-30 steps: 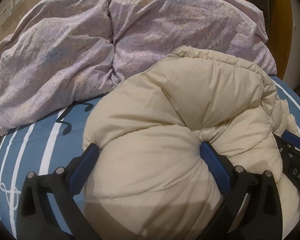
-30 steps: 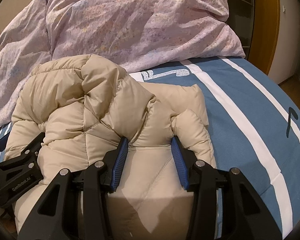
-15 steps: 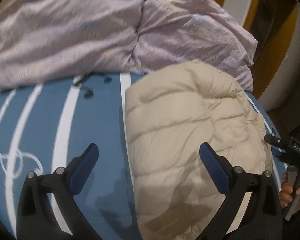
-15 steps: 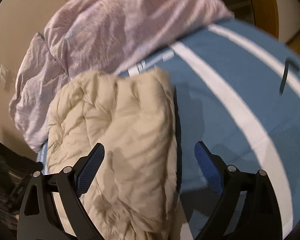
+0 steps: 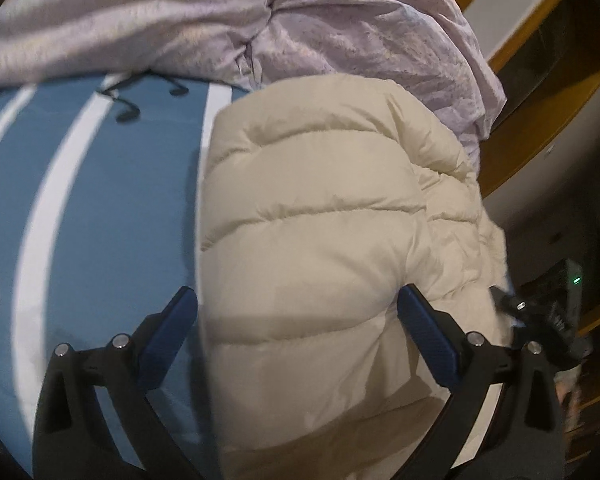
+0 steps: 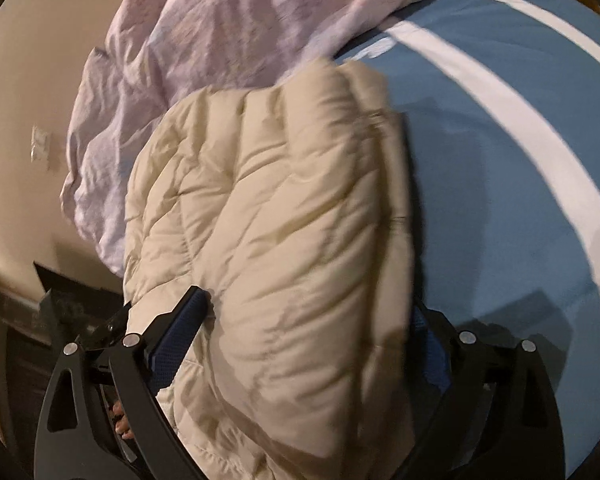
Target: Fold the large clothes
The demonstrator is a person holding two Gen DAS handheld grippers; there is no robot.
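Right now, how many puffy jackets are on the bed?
1. The cream puffer jacket lies folded on the blue striped bed sheet, just in front of the heaped lilac duvet. More clothes could be hidden under that duvet.

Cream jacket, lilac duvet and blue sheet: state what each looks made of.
Cream jacket: smooth, slightly glossy shell, probably nylon or polyester, stitched into puffy padded channels; the filling is hidden.
Lilac duvet: matte woven cotton-like fabric, finely crumpled, with a faint print.
Blue sheet: flat matte woven cloth with white stripes, likely cotton.
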